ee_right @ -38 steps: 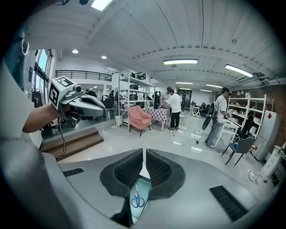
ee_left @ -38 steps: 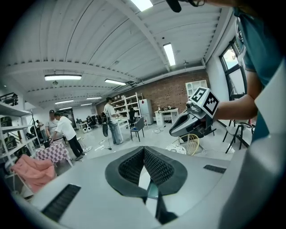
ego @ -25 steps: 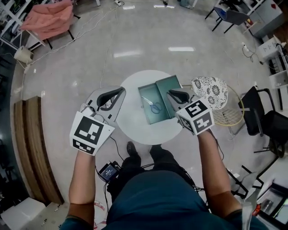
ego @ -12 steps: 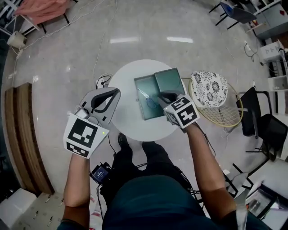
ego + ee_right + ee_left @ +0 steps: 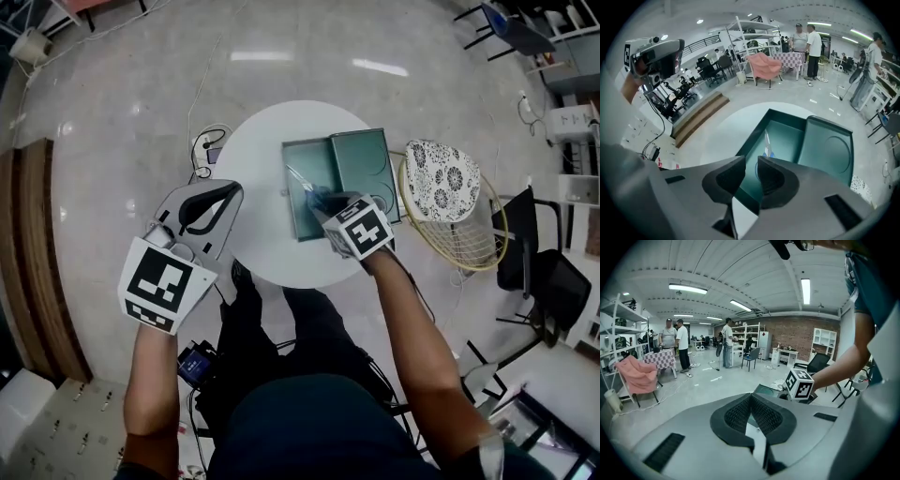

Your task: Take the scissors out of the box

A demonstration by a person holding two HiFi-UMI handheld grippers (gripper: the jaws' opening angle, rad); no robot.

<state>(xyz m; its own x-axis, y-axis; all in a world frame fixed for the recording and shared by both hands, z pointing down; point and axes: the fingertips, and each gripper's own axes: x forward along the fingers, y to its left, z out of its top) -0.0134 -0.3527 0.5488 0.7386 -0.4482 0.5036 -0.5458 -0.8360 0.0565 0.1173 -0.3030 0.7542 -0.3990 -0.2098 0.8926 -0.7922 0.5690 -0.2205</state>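
An open dark green box (image 5: 305,217) lies on the round white table (image 5: 253,159), its lid (image 5: 367,167) flat to the right. The scissors (image 5: 767,141) lie inside, silver blades pointing away, blue handles partly hidden behind my right jaws. In the head view only a blade (image 5: 298,179) shows. My right gripper (image 5: 316,198) hangs over the box just above the handles. In its own view the right gripper (image 5: 751,161) is open by a narrow gap with nothing between the pads. My left gripper (image 5: 236,187) is shut and empty at the table's left edge, also seen as the left gripper (image 5: 750,397).
A wire basket chair (image 5: 473,246) with a patterned cushion (image 5: 441,178) stands right of the table. A cable and plug (image 5: 207,143) lie on the floor at the table's far left. A wooden bench (image 5: 28,234) is further left. Several people (image 5: 675,336) stand far off.
My right gripper has moved left and forward from the box's right side to over the scissors' handles. The left gripper has kept its place beside the table.
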